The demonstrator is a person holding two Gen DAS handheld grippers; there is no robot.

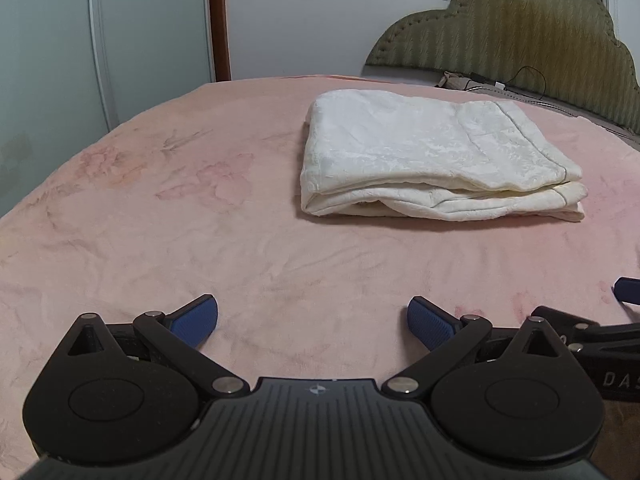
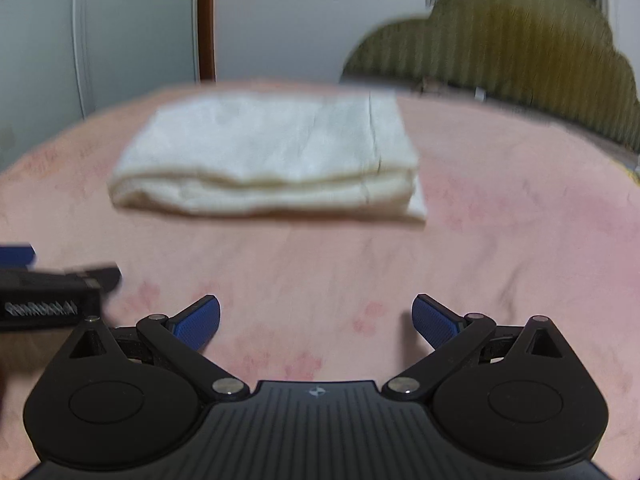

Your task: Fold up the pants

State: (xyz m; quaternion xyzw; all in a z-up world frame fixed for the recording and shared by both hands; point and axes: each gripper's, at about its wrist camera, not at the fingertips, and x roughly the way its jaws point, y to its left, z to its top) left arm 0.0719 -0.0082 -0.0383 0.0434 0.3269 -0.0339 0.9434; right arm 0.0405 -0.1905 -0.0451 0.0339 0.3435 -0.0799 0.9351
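Both grippers, L (image 1: 313, 322) & R (image 2: 316, 322), wide apart, empty

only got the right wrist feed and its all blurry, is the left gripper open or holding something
Observer: The left gripper is open, its jaws wide apart with only the pink bedspread between them.
Operator: ok, and the pants, folded properly or a heap
Observer: The left wrist view is sharp: the white pants lie as a flat folded stack, with layered edges along the near side, and nothing touches them.
Operator: anything else on the bed past them
Observer: A black cable loops up in front of the headboard, beyond the pants.
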